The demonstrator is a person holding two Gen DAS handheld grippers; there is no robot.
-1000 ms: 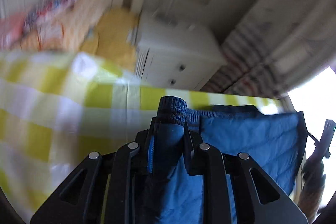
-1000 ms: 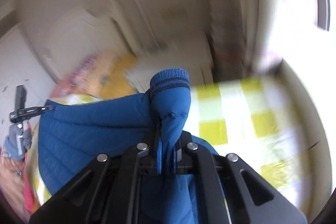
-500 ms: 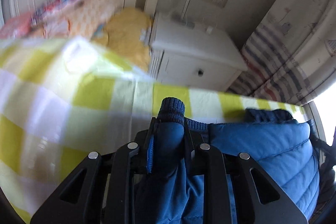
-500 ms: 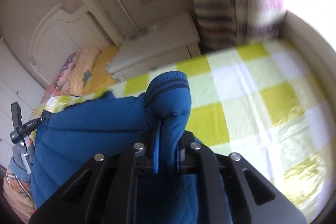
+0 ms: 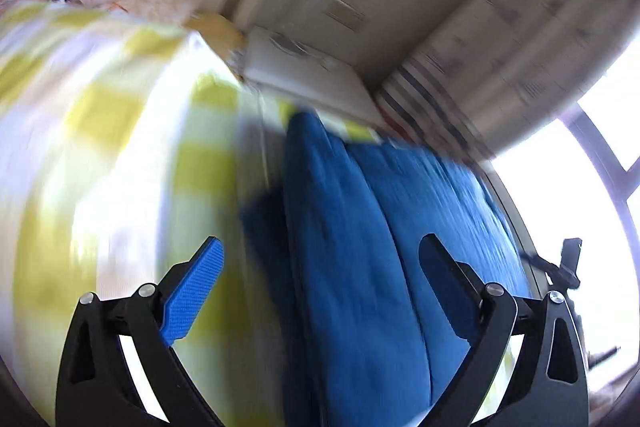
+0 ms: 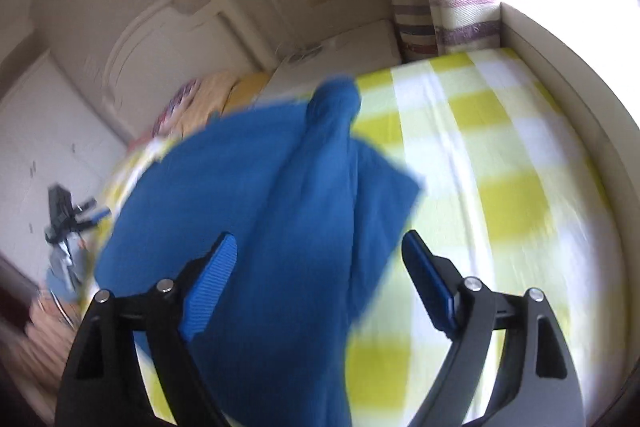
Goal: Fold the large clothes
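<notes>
Both hand-held grippers — left (image 5: 320,259), right (image 6: 318,251) — opening, unclamped, over blue jacket (image 6: 256,187).

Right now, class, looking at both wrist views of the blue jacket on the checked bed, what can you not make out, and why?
- Blue jacket, left wrist view: quilting blurred by motion; its near end cut off by the bottom edge.
- Blue jacket, right wrist view: sleeve cuff smeared by blur; lower part hidden behind the right gripper, jaws opening, pads clear.
- Checked sheet: pattern smeared.
- Dark stand: too small and blurred to identify.
</notes>
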